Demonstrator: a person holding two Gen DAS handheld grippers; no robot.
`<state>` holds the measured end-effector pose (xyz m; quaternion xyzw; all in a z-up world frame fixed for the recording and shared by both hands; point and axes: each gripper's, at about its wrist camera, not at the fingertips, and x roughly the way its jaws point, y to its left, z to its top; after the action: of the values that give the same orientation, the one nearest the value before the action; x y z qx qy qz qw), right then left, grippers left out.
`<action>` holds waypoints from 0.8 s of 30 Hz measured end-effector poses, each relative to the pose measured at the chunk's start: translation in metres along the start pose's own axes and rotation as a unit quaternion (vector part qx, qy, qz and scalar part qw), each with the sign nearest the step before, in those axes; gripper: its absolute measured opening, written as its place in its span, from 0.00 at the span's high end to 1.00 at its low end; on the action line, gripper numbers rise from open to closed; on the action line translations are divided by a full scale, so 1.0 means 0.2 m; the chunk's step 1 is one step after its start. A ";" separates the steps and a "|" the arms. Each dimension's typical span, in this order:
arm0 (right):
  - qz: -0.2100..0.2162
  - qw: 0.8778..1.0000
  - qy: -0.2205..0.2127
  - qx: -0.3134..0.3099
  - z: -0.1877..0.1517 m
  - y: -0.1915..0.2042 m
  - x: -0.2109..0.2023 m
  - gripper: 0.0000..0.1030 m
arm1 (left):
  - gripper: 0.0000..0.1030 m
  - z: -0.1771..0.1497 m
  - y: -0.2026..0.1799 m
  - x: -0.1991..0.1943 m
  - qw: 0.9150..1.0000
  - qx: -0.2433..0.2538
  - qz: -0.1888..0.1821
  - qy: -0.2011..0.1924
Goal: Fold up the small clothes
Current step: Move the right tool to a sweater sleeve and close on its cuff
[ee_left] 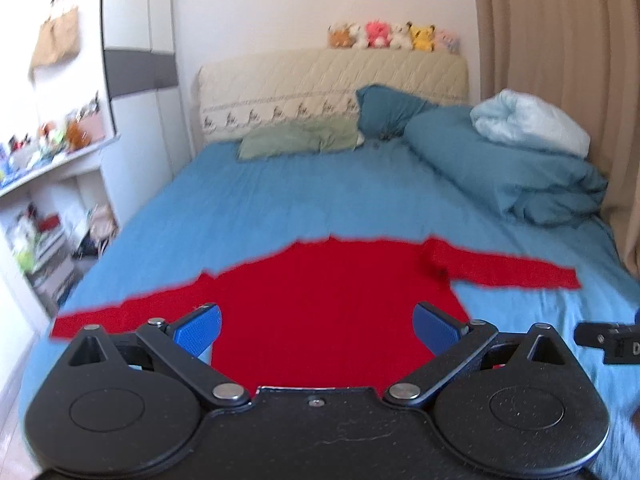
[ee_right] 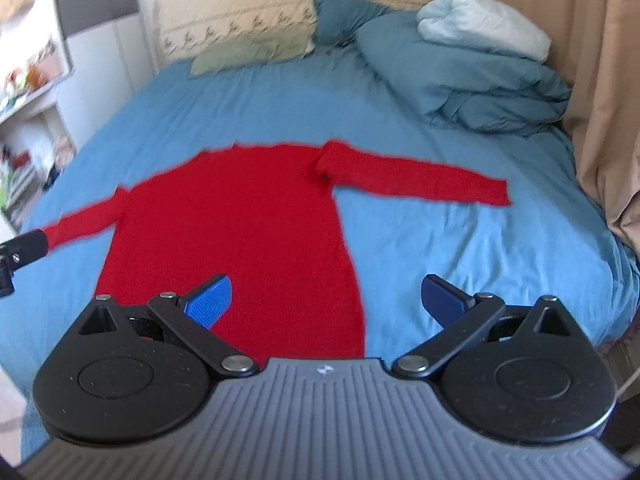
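Note:
A red long-sleeved top (ee_left: 320, 296) (ee_right: 240, 224) lies flat on the blue bed sheet, sleeves spread to both sides, hem toward me. My left gripper (ee_left: 318, 330) hangs open above the lower body of the top, nothing between its blue pads. My right gripper (ee_right: 326, 300) is open too, over the top's lower right edge, with its left pad (ee_right: 210, 300) above red cloth and its right pad (ee_right: 442, 294) above bare sheet. The right sleeve (ee_right: 420, 180) is bunched near the armpit. Part of the other gripper shows at the right edge of the left wrist view.
The bed sheet (ee_right: 460, 248) extends on all sides of the top. A folded teal duvet (ee_right: 472, 76) with a pale blanket (ee_right: 480, 28) sits at the back right, a green pillow (ee_left: 300, 140) at the headboard. Cluttered shelves (ee_left: 44, 208) stand left, a curtain (ee_left: 560, 60) right.

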<state>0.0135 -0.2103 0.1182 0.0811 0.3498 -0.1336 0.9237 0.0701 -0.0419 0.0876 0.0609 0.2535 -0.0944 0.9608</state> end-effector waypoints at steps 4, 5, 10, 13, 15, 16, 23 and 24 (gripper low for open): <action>-0.027 0.999 -0.015 0.020 0.19 -0.12 0.18 0.00 | 0.00 0.20 -0.07 0.24 0.999 -0.007 -0.038 -0.010; -0.035 0.999 -0.017 0.023 0.24 -0.14 0.24 0.00 | 0.00 0.24 -0.09 0.31 0.999 -0.009 -0.044 -0.009; -0.069 0.997 -0.010 0.031 0.39 -0.28 0.59 0.00 | 0.00 0.42 -0.22 0.73 0.998 0.002 -0.062 0.009; -0.087 0.995 0.002 0.049 0.43 -0.39 0.81 0.00 | 0.00 0.46 -0.32 0.99 0.997 0.018 -0.069 0.032; -0.094 0.993 0.009 0.071 0.44 -0.48 0.95 0.00 | 0.00 0.46 -0.39 1.17 0.995 0.029 -0.077 0.049; -0.097 0.992 0.011 0.085 0.44 -0.53 1.02 0.00 | 0.00 0.46 -0.42 1.25 0.995 0.035 -0.078 0.059; -0.137 0.975 0.029 0.174 0.35 -0.84 1.44 0.00 | 0.00 0.37 -0.64 1.77 0.986 0.035 -0.112 0.116; -0.142 0.972 0.028 0.185 0.32 -0.88 1.49 0.00 | 0.00 0.36 -0.67 1.84 0.985 0.036 -0.117 0.124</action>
<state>0.2139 -0.4489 -0.0429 0.2043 0.3529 -0.3231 0.8540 0.3905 -0.2405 -0.0429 0.0766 0.3729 -0.2071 0.9012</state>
